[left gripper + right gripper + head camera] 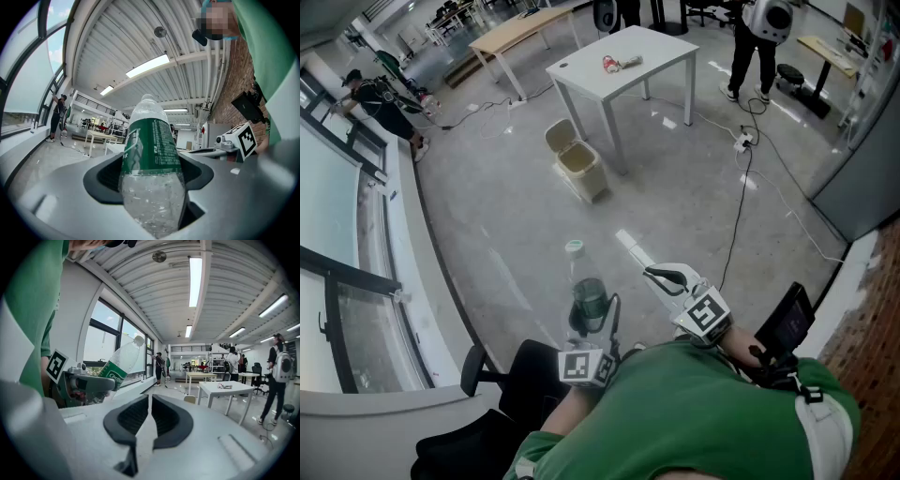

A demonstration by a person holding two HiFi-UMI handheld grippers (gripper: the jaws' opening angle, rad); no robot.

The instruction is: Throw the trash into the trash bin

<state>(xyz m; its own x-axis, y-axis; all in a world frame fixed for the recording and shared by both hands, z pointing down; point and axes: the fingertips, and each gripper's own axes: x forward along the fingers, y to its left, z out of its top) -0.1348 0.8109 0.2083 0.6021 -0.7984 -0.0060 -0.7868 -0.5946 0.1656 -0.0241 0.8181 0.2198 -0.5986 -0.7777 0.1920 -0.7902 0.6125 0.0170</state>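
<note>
The plastic bottle [584,295] with the green label is low in the middle of the head view. It stands up between the jaws of the left gripper [591,314], which squeeze it from both sides. The right gripper [664,277] is just beside it to the right. Its jaws are almost together and hold nothing.

The trash bin [579,161] is well apart from the bottle, in the upper middle of the picture. It sits on the floor by a leg of the white table [661,49], with its lid tipped back.

I think a throw from here would miss, because the bin is far off and its mouth looks small. The bottle is round and smooth, so it could slip or tilt out if the jaws loosen on the way. More trash [619,63] lies on the table. A cable [736,216] runs across the floor on the right and could catch a foot.
</note>
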